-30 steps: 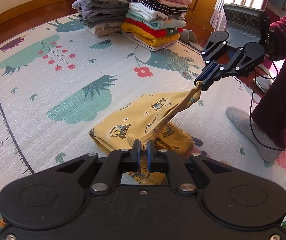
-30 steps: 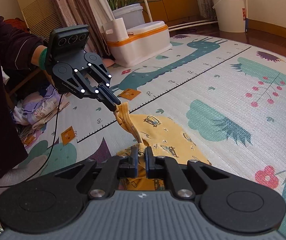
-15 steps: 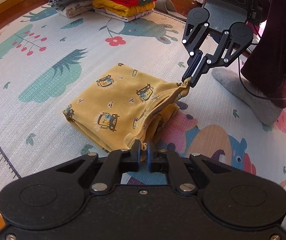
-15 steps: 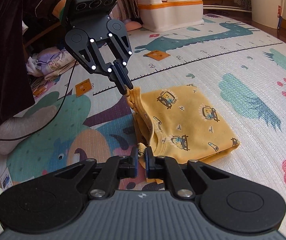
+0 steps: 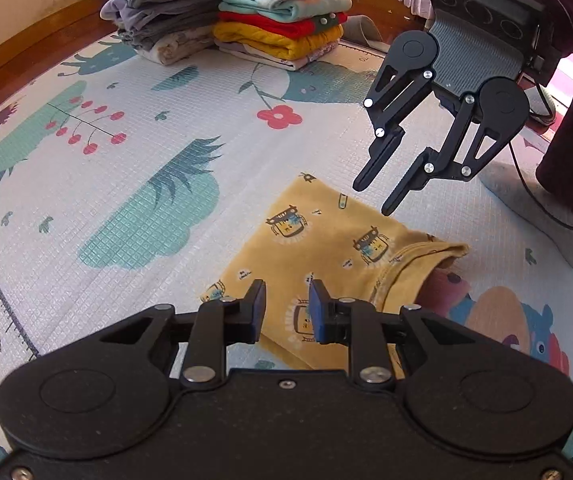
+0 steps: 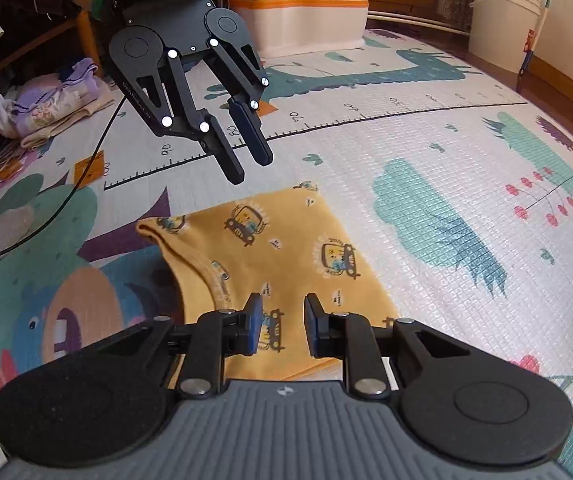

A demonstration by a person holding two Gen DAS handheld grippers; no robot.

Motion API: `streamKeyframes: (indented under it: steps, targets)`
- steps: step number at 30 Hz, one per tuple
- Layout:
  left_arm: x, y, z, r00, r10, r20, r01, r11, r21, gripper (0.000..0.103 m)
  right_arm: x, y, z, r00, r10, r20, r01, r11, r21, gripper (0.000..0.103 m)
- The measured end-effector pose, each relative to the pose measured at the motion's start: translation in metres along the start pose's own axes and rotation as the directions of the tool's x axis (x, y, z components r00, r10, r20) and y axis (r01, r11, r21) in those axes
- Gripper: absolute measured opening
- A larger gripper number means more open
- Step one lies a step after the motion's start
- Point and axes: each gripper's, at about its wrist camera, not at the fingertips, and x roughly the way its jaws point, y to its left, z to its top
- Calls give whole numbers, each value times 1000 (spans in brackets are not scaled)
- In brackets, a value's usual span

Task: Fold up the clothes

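both jaws gape empty as i hover my left gripper (image 5: pixel 286 312) and right gripper (image 6: pixel 280 322) over the folded yellow garment (image 5: pixel 326 248) on the mat (image 5: pixel 126 184); soft, light, seemingly thin, best pinched at its ribbed edge (image 6: pixel 194 268).

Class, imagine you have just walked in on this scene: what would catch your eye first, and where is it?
First, the yellow garment printed with little cars, lying folded on the play mat in the middle of both views. Just above it hang two black grippers with jaws apart, the left gripper and the right gripper, neither touching the cloth. Behind, at the mat's far edge, stand two stacks of folded clothes.
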Motion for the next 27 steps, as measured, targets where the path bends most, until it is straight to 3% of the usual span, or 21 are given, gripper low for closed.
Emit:
streamKeyframes:
  steps: [3, 5, 6, 9, 14, 17, 19, 23, 25, 27]
  targets:
    - [28, 11, 5, 999, 39, -30, -38, 999, 11, 21, 30, -17, 7, 999, -37, -14, 37, 999, 21, 24]
    - [52, 29, 3, 986, 136, -99, -144, 987, -72, 21, 48, -33, 5, 997, -64, -49, 68, 994, 81, 23]
    - [59, 38, 3, 982, 149, -112, -162, 980, -115, 23, 52, -45, 3, 997, -58, -50, 65, 987, 145, 24]
    - [48, 45, 3, 980, 184, -78, -194, 972, -136, 27, 52, -64, 1, 996, -78, -45, 87, 967, 240, 22]
    - [17, 37, -8, 997, 77, -12, -78, 985, -152, 26, 26, -60, -2, 996, -82, 42, 69, 963, 261, 26]
    - [28, 24, -20, 997, 56, -61, -65, 985, -158, 26, 43, -58, -8, 996, -85, -25, 89, 963, 254, 25]
    - [25, 26, -23, 997, 36, -72, -52, 971, -234, 26, 49, -61, -12, 995, -84, -50, 94, 956, 279, 25]
    - [17, 29, -30, 996, -8, -88, -27, 924, -381, 26, 25, -62, -15, 993, -119, -20, 118, 922, 370, 25]
    - [13, 30, -34, 995, -30, -94, -16, 892, -451, 26, 14, -56, -20, 996, -92, -21, 93, 911, 402, 25]
    - [9, 31, -45, 991, -81, -102, 11, 834, -551, 26, 6, -46, -26, 998, -54, -24, 59, 902, 428, 26]
